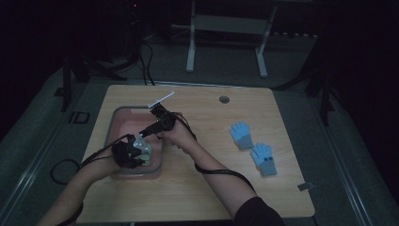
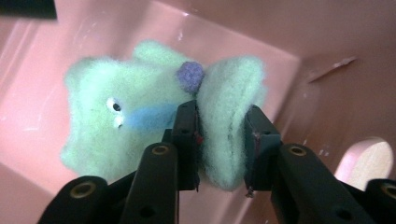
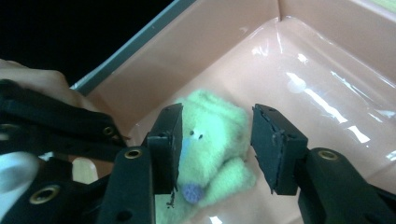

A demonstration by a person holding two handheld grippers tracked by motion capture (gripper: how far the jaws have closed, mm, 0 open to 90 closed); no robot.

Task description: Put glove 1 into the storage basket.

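Dim room, grey floor [image 1: 37,122], wooden table [image 1: 211,188], white frame legs [image 1: 190,47] behind

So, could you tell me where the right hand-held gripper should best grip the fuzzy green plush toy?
Grip the free face end of the fuzzy green plush toy, from above. The left hand-held gripper already pinches the other lobe, and the right hand-held gripper straddles this end, jaws open.

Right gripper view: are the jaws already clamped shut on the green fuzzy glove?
No. The right gripper stands open, its jaws apart on either side of the green fuzzy glove, with a gap on the right side.

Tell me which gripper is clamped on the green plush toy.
The left gripper: its jaws pinch the green plush toy, while the right gripper stands open around it.
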